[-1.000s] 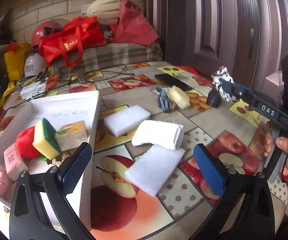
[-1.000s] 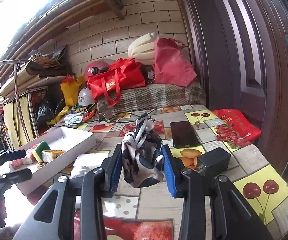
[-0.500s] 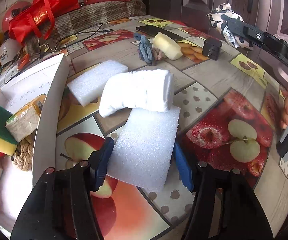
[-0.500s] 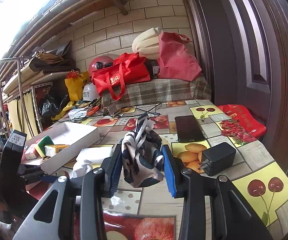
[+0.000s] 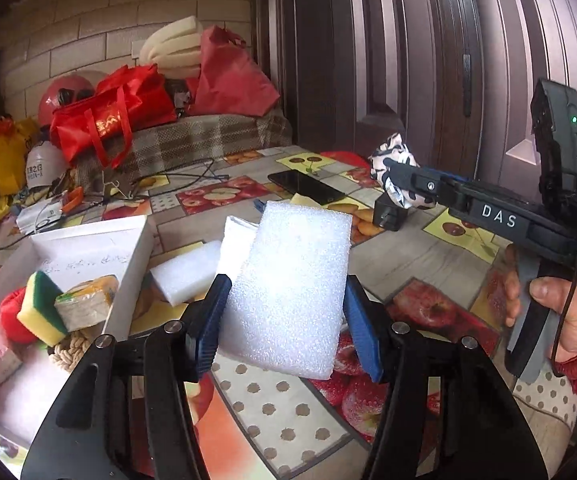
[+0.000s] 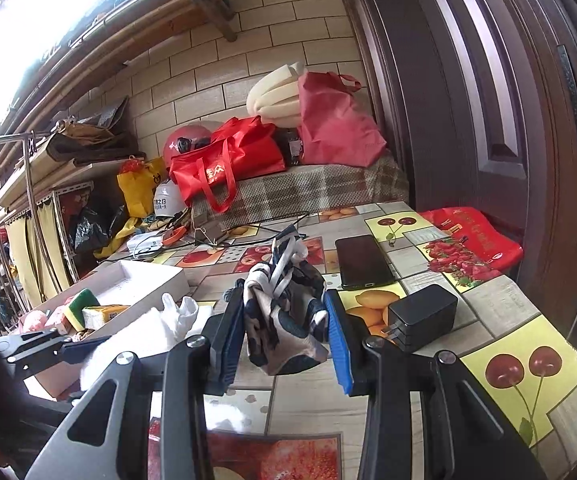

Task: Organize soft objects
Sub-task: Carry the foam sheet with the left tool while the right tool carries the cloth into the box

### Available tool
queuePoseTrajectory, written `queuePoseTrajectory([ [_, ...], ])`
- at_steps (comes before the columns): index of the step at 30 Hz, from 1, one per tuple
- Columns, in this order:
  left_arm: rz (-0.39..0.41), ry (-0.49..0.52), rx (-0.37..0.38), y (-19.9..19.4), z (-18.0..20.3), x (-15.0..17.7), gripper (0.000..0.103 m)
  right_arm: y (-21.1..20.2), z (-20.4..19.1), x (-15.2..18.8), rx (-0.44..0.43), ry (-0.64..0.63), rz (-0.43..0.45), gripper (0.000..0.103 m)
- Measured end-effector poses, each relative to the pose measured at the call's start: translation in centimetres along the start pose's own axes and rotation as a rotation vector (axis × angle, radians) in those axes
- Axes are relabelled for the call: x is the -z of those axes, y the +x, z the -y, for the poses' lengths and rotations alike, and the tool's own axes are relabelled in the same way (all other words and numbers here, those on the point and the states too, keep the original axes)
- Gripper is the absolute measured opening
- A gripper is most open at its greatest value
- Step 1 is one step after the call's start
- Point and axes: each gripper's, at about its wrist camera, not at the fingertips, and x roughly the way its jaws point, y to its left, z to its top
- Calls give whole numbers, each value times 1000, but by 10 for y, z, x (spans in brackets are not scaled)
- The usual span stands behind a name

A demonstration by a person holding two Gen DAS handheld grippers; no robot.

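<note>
Foam sheet [image 5: 288, 288]: clamped in left tool [image 5: 284, 320], jaws just closing | patterned cloth [image 6: 284, 320]: gripped by right tool [image 6: 286, 340]

Daylight blows out the upper left of the right wrist view; left wrist view is dimmer, corners dark, fisheye bending the brown panelled door [image 5: 408, 60], everything fairly sharp.

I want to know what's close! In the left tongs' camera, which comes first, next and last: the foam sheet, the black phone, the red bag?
1. Foam sheet: gripped in the left tongs.
2. Black phone: mid-table, beyond.
3. Red bag: far back, left.
</note>
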Motion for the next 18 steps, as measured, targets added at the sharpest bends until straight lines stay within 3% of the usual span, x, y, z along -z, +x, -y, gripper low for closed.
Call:
queuePoseTrajectory([
  [2, 55, -30, -62, -19, -12, 4, 56, -2, -6, 1, -6, -22, 11, 38],
  [7, 95, -105, -172, -42, -44, 11, 56, -1, -28, 5, -48, -50, -3, 38],
  [11, 110, -99, -248, -56, -63, 19, 57, 1, -54, 8, -99, -94, -14, 38],
  [18, 115, -181, -378, -75, -118, 33, 57, 13, -104, 14, -194, -161, -38, 38],
])
